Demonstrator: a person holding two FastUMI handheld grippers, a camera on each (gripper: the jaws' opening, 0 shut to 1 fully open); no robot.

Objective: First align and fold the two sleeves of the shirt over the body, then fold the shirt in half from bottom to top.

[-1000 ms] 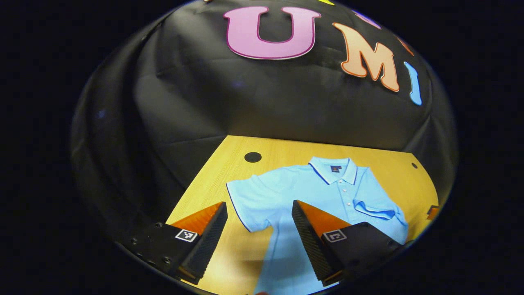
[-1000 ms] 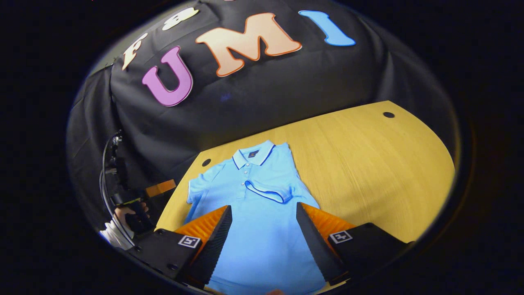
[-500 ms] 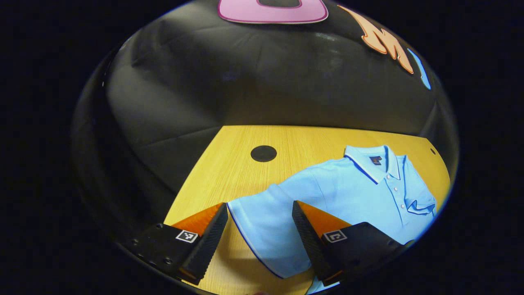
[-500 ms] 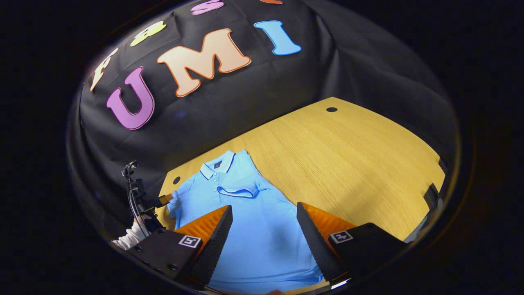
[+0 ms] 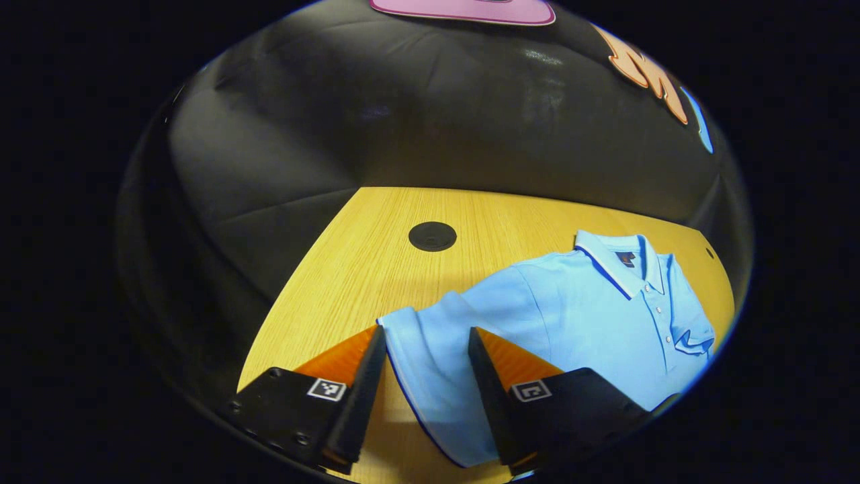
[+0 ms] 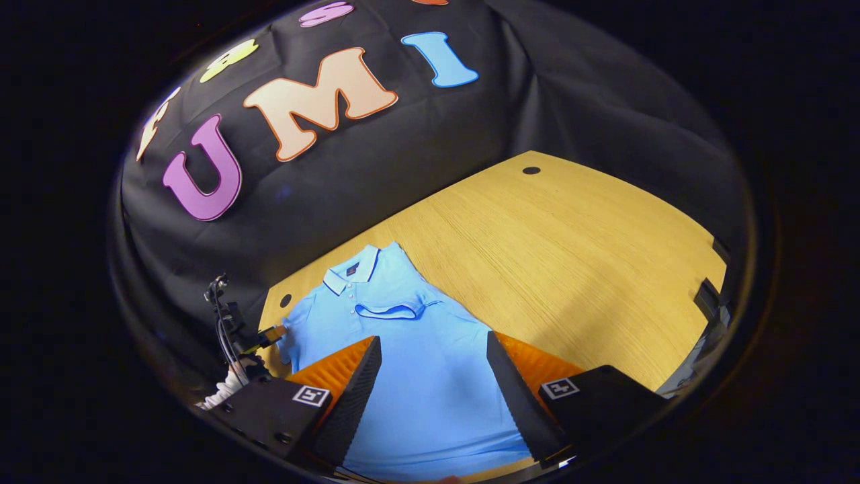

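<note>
Ideally the left gripper [image 5: 424, 376], jaws open astride the unfolded sleeve [image 5: 430, 363] of the shirt [image 5: 584, 316], bites near its cuff, while the right gripper [image 6: 433, 376] hangs open.

Light blue polo shirt [image 6: 416, 349] lying flat, face up, on my desk [image 6: 578, 249], collar [image 6: 353, 269] toward the far edge. One sleeve [image 6: 396, 310] is folded across the chest; the other sleeve [image 5: 430, 349] lies spread outward between my left claw's [image 5: 423, 383] fingers.

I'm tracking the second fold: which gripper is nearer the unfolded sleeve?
Left. The left gripper straddles the unfolded sleeve, fingers open; the right gripper hovers over the shirt's lower body.
</note>
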